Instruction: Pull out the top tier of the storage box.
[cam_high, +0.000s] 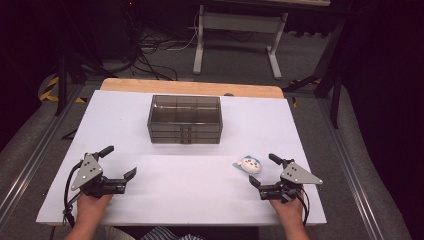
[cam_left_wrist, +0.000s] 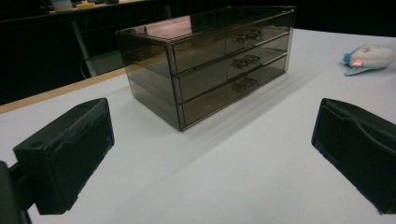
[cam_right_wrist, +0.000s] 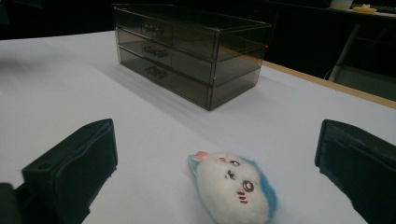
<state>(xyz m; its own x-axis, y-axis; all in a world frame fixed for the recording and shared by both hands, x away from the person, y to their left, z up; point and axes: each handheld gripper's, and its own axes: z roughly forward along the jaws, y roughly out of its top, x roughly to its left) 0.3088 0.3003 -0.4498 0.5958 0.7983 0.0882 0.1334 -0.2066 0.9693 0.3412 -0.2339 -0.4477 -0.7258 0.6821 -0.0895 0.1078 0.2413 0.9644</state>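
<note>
Right now the small plush toy (cam_high: 248, 164) lies on its side on the white table (cam_high: 165, 200), toward the person's right and nearer the front edge than the drawer box. It is white with a blue back and a little stitched face, and in the right gripper view the plush toy (cam_right_wrist: 233, 189) sits low in the frame, between the two black jaws but ahead of them, touching neither. In the left gripper view the same toy (cam_left_wrist: 369, 57) shows far off at the upper right, resting flat on the table.

The right gripper (cam_high: 264, 175) rests just beside the toy, on its near right side, with its jaws spread wide and nothing between them; the person's hand (cam_high: 289, 209) holds it from below, and a grey three-cornered plate sits on top. The near jaw tip points toward the toy without reaching it.

The left gripper (cam_high: 119, 161) lies well apart from the toy, across the table at the person's left, its jaws likewise wide apart and empty, held by the other hand (cam_high: 92, 204). A cable loops down from it toward the table's front edge.

Behind both, near the middle of the table, stands a smoky transparent drawer box (cam_high: 185, 120) with three shallow drawers stacked one over another, all pushed in, each with a small handle at the front. A strip of bare wood (cam_high: 190, 87) borders the table's far edge.
</note>
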